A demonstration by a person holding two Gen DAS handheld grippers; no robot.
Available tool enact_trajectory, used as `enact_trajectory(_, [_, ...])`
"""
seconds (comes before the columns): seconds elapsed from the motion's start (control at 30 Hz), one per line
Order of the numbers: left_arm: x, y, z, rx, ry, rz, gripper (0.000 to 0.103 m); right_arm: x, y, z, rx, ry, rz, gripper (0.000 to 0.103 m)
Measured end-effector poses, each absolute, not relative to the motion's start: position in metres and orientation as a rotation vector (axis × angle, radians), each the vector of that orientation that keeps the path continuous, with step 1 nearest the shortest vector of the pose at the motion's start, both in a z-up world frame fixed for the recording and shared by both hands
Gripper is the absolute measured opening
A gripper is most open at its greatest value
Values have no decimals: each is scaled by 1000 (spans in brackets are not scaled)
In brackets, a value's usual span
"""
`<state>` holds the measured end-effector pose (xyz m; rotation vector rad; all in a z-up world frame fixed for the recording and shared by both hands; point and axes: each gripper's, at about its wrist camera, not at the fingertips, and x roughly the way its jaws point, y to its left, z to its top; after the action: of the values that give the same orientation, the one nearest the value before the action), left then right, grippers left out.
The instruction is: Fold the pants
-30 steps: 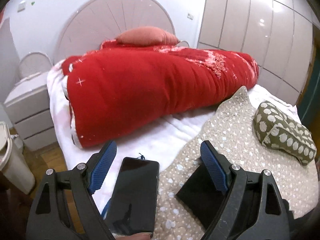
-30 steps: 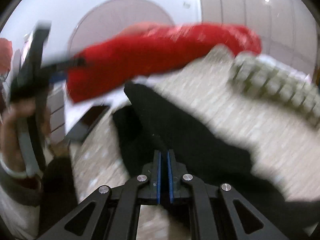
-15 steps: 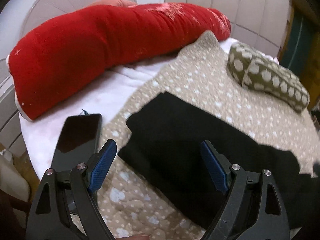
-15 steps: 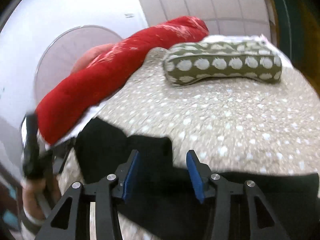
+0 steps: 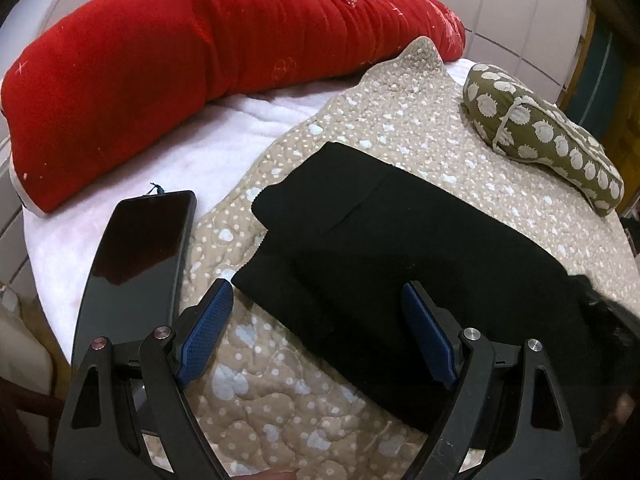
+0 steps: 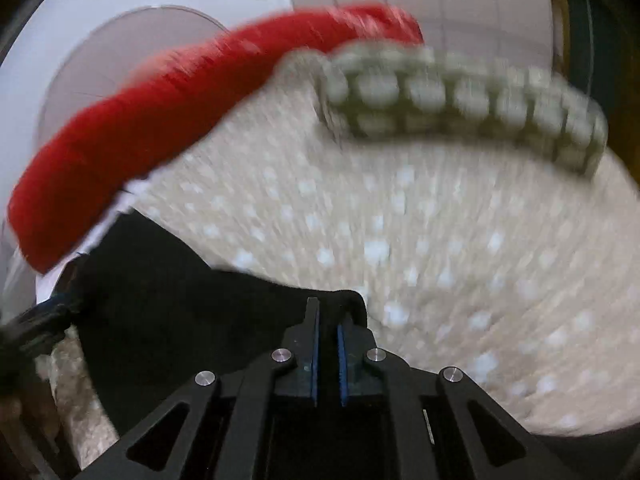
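Black pants (image 5: 404, 252) lie folded in layers on a beige dotted quilt (image 5: 400, 128). My left gripper (image 5: 320, 332) is open just above the pants' near edge, touching nothing. In the blurred right wrist view, my right gripper (image 6: 327, 322) is shut on a fold of the pants (image 6: 200, 300), with black cloth bunched between and around the pads.
A black phone (image 5: 136, 256) lies on the white sheet (image 5: 224, 148) left of the pants. A long red duvet roll (image 5: 200, 52) lies across the back. An olive patterned pillow (image 5: 540, 132) sits at the right. Wardrobe doors (image 5: 500, 4) stand behind.
The left gripper swung right and down from the phone to over the pants. The right gripper opened half a second ago and has now shut on the pants' cloth; its view is moving.
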<state>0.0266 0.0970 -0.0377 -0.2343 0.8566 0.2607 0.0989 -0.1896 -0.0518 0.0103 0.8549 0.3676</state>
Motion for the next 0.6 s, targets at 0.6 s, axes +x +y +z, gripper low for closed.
enact_trajectory(0.6, [15,96,-24,-195,780,311,86,-10,-133,-49,-70,852,661,24])
